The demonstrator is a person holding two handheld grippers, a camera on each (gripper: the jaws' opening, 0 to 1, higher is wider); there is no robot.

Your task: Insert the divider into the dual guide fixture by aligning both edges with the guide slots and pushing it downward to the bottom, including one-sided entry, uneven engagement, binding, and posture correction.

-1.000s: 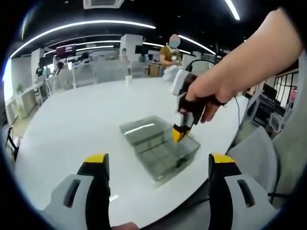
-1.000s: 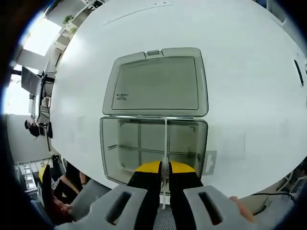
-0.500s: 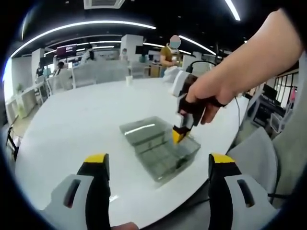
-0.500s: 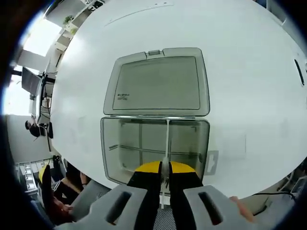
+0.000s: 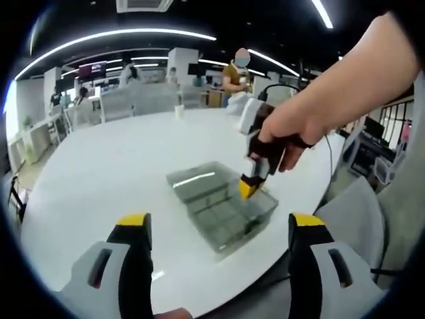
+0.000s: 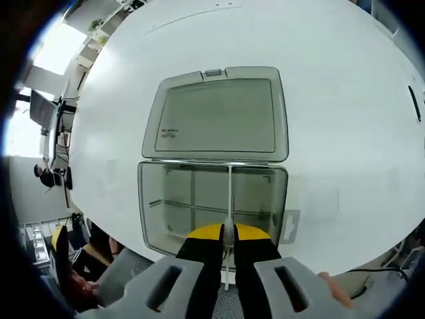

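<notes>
Nearest you in the right gripper view, your right gripper (image 6: 226,240) has its yellow-tipped jaws pinched tight on the near end of the divider (image 6: 230,199), a thin clear strip running straight away from the jaws across the open box (image 6: 212,206) on the white table (image 6: 345,100). Your left gripper (image 5: 212,229) hangs clear above the near table edge, jaws spread wide and holding nothing.

You are in the insertion step: the divider stands over the box's tray, crossing a divider (image 6: 199,207) already seated the other way. Its far end appears to meet the tray's far wall beside the hinge, but the plastic is clear and thin, so whether both edges sit in their guide slots is hard to tell.

Beyond the tray the lid (image 6: 216,113) lies flat, folded back on the table.

Next, I'd check that the strip reads square to the tray walls, then press straight down with even force. If one end leads or it binds, ease up, level your wrist and press again. Your free left gripper could steady the box if it slides.
</notes>
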